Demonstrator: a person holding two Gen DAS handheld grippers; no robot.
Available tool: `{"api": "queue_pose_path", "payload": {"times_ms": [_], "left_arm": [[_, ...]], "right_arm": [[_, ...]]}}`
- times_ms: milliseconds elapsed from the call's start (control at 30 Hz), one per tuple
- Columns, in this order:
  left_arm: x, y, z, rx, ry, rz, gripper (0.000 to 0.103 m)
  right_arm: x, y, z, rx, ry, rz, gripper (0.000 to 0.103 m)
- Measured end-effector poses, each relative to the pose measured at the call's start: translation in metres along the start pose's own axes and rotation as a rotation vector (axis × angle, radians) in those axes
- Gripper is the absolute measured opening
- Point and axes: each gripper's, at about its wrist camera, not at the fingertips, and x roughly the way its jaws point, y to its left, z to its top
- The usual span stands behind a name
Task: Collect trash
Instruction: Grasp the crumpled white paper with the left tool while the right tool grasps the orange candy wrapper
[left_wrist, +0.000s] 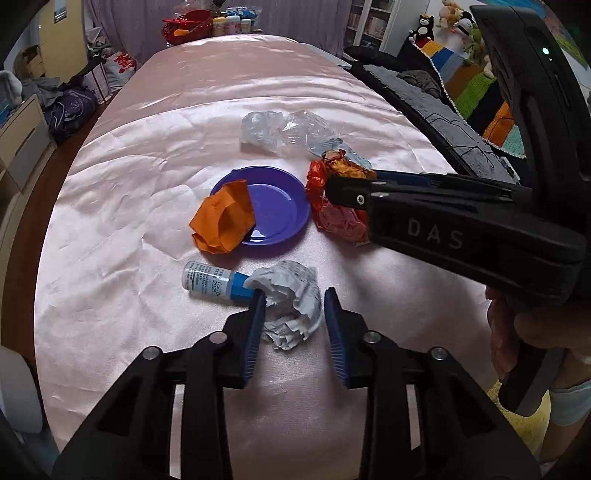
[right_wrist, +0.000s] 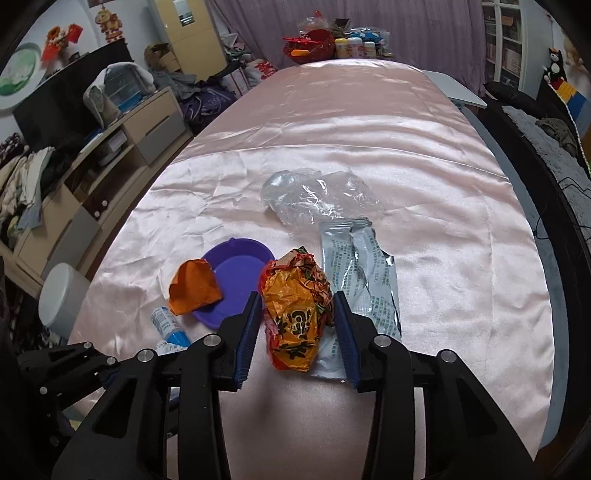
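Note:
A purple plate (left_wrist: 275, 206) (right_wrist: 236, 273) lies on the pink satin cloth with crumpled orange paper (left_wrist: 223, 221) (right_wrist: 194, 290) on its left rim. My left gripper (left_wrist: 295, 295) is open around a crumpled white tissue (left_wrist: 291, 302), the left pad touching it. A small blue-capped bottle (left_wrist: 210, 280) (right_wrist: 168, 321) lies just left. My right gripper (right_wrist: 295, 299) is open around a crumpled orange-red snack wrapper (right_wrist: 295, 306) (left_wrist: 336, 210). Silver sachets (right_wrist: 364, 273) and clear plastic wrap (left_wrist: 284, 131) (right_wrist: 317, 195) lie beyond.
The right gripper's black body (left_wrist: 461, 229) crosses the left wrist view at right. A white stool (right_wrist: 62, 295) and shelves (right_wrist: 110, 147) stand left of the table. Bottles and a red basket (right_wrist: 314, 44) sit at the far end. A dark sofa (left_wrist: 443, 110) runs along the right.

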Motion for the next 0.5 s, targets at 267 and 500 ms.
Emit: {"api": "queue_pose_path", "payload": {"times_ms": [267,500], "left_arm": [[-0.006,0.001,-0.006,0.0,-0.008,-0.016,0.011],[-0.041,-0.001,-0.013,-0.01,-0.061,-0.012,0.011]], "right_arm": [[-0.002,0.001,-0.002,-0.02,-0.012,-0.025,0.029],[-0.043,0.006,-0.006,-0.016,-0.065,-0.022,0.029]]}}
